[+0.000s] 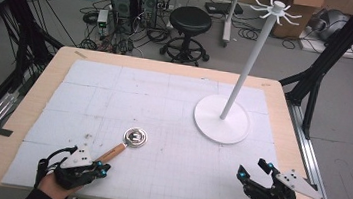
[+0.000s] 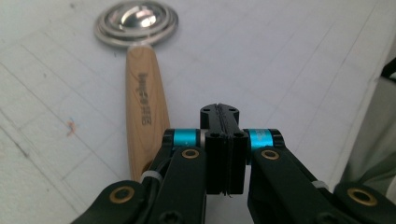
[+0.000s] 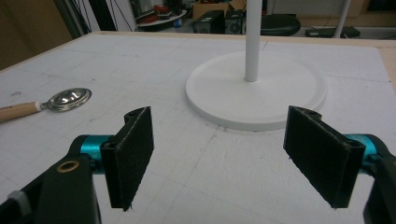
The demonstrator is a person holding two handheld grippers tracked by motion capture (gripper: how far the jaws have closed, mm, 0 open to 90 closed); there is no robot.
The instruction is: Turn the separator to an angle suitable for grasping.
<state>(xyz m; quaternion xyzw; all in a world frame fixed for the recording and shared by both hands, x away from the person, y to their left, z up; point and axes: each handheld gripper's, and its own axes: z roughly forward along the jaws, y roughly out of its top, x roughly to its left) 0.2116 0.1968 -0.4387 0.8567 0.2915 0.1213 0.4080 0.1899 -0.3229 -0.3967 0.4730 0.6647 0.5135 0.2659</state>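
My left gripper (image 2: 223, 112) has jaws pressed together on nothing, just beside the wooden handle end of the measuring spoon (image 1: 125, 144), on the handle's right in the left gripper view. Spoon lies flat on the white mat (image 1: 164, 103), bowl end pointing toward the white stand (image 1: 222, 117), well apart from it. My right gripper (image 3: 229, 158) is wide, nothing between the pads, near the stand's base.

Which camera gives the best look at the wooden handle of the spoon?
The left gripper view: the wooden handle runs close beside the shut left gripper, with its grain and printed mark visible. The high view shows it small, and the right gripper view catches just its end at the edge.
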